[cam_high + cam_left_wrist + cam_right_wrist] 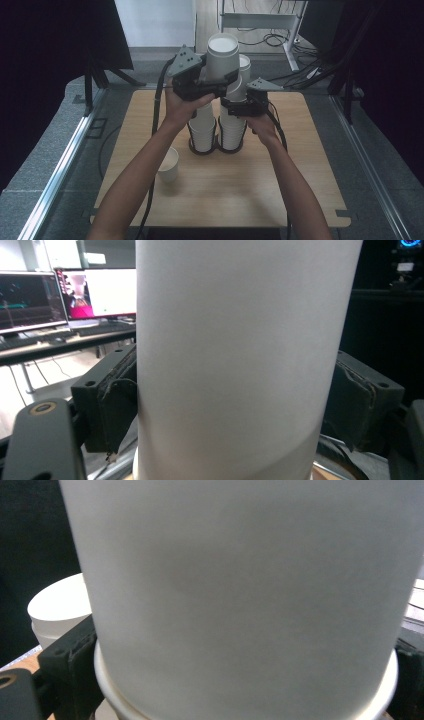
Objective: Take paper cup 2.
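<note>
Two stacks of white paper cups stand mid-table in black ring holders, the left stack [202,131] beside the right stack [232,131]. My left gripper [215,82] is shut on a single white cup [222,54], held upright above the left stack and clear of it. In the left gripper view that cup [240,350] sits between the two black pads [112,405]. My right gripper [234,103] is shut on the upper part of the right stack, whose wall [240,580] lies close between its jaws, with a lower cup's rim [115,690] just beneath.
A lone white cup [168,165] stands upright on the wooden table [225,195], left of the stacks by my left forearm. Metal rails run along both sides of the table. Monitors on a desk [65,300] stand in the background.
</note>
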`<state>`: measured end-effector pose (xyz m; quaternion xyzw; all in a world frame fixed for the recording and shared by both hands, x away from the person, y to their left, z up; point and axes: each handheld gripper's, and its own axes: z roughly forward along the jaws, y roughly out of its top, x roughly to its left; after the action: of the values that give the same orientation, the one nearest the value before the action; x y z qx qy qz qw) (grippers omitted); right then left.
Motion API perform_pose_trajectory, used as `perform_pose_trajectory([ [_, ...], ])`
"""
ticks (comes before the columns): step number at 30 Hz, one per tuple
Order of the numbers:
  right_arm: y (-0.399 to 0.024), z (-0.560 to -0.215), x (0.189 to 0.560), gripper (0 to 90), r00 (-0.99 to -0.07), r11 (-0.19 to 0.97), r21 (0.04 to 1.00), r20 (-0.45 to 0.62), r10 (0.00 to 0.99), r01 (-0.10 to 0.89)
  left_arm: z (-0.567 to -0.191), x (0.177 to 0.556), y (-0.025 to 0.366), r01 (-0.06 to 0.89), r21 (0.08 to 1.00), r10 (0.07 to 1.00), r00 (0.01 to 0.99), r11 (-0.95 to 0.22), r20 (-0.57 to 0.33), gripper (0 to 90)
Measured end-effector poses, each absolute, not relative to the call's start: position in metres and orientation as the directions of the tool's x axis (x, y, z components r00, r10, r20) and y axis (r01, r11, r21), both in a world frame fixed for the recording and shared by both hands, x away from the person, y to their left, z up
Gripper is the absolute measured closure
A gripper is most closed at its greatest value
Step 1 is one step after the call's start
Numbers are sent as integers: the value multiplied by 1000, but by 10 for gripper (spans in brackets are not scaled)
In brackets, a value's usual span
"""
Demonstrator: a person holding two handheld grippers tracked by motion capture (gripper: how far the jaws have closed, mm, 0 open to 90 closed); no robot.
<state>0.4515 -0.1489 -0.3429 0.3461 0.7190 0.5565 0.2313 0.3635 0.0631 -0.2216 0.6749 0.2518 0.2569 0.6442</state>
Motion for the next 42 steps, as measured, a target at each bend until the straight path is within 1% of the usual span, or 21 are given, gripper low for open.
perform_pose_trajectory([
  [4, -149, -343, 452, 28, -654, 143, 962, 47, 755, 233, -233, 353, 66, 26, 999, 658, 753, -44, 9, 168],
  [10, -149, -343, 452, 27, -655, 142, 960, 53, 754, 241, -248, 339, 70, 21, 998, 644, 764, -63, 25, 168],
  [18, -148, -342, 451, 26, -655, 149, 959, 47, 754, 241, -267, 337, 76, 53, 995, 652, 758, -80, 12, 168],
  [25, -148, -341, 452, 25, -647, 146, 958, 52, 760, 247, -285, 326, 76, 40, 992, 652, 756, -119, 48, 167],
  [29, -147, -341, 451, 23, -638, 141, 961, 46, 769, 239, -293, 321, 76, 50, 991, 642, 766, -121, 40, 167],
  [37, -147, -340, 448, 20, -627, 143, 963, 33, 778, 228, -312, 317, 80, 95, 990, 634, 773, -107, -6, 167],
  [42, -150, -339, 446, 11, -626, 139, 967, 25, 779, 212, -325, 314, 78, 109, 986, 636, 772, -124, -5, 167],
])
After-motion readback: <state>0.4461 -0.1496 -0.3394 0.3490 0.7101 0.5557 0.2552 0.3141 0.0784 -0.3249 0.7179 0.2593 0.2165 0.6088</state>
